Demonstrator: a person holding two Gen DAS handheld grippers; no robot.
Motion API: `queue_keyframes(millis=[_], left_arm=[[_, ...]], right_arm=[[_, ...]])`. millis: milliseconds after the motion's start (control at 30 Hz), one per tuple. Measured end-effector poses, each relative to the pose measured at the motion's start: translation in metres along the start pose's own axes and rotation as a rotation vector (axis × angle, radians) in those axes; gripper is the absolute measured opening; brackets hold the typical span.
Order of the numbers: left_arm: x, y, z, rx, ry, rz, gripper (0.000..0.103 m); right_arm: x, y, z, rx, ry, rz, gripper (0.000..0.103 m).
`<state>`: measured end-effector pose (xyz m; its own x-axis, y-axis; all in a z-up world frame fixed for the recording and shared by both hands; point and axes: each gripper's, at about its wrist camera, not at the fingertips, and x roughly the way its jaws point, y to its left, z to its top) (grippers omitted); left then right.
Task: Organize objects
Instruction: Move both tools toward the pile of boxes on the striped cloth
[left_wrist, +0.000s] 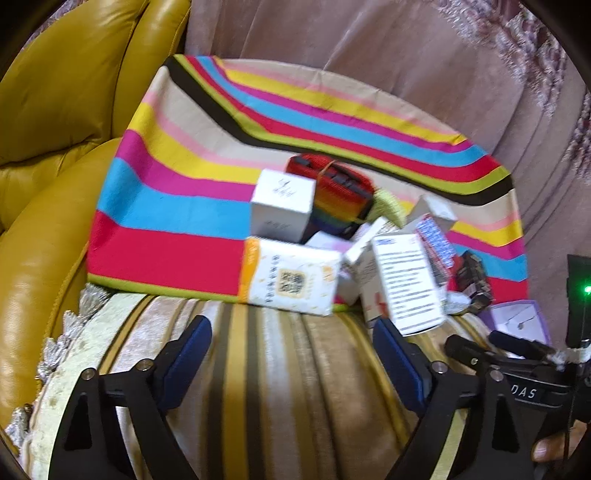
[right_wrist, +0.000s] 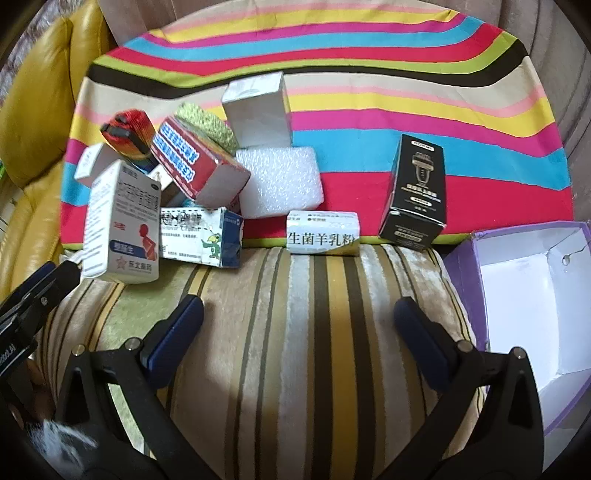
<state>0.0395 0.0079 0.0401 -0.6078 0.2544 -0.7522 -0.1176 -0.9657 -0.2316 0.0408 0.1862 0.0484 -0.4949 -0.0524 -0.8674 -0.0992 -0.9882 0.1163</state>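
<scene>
Little of the sorting looks done, judged from how things lie. The landmark is the purple box (right_wrist: 524, 295), open at the right edge of the striped cushion (right_wrist: 295, 332); what shows of its white inside is bare, so nothing appears to be stowed yet.

Beyond the purple box lies the rainbow-striped cloth (right_wrist: 332, 74), and all the loose goods sit on it or along its near edge. Closest to the purple box, just to its left, stands the black carton (right_wrist: 415, 192), upright. Further left the white roll-shaped pack (right_wrist: 323, 238) lies on its side at the cloth's hem, apart from the rest. Behind it the foam block (right_wrist: 279, 181) leans under a grey box (right_wrist: 258, 114). Farthest from the purple box is the heap: a tall white medicine box (right_wrist: 118, 229), a red-and-blue carton (right_wrist: 199, 166) tilted on top, a cream box with a green cartoon figure (right_wrist: 201, 236), and a rainbow strap (right_wrist: 127, 133) behind. From the left wrist a tissue pack with an orange edge (left_wrist: 291, 280) fronts that same heap.

The left gripper (left_wrist: 291, 360) has its tongs spread wide with nothing between them, hovering over the cushion short of the heap. The right gripper (right_wrist: 297, 334) likewise stands wide and empty, well short of the roll-shaped pack.

So every item seems left to move.
</scene>
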Motion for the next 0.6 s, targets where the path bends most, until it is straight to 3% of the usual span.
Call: queue_keyframes(millis=[267, 600], left_arm=[[-0.005, -0.013, 0.006, -0.015, -0.057, -0.104, 0.087], [0.013, -0.043, 0.012, 0.019, -0.016, -0.119, 0.082]], right_arm=[[-0.018, -0.015, 0.0, 0.071, -0.091, 0.032, 0.103], [-0.013, -0.054, 0.029, 0.162, -0.14, -0.041, 0.103]])
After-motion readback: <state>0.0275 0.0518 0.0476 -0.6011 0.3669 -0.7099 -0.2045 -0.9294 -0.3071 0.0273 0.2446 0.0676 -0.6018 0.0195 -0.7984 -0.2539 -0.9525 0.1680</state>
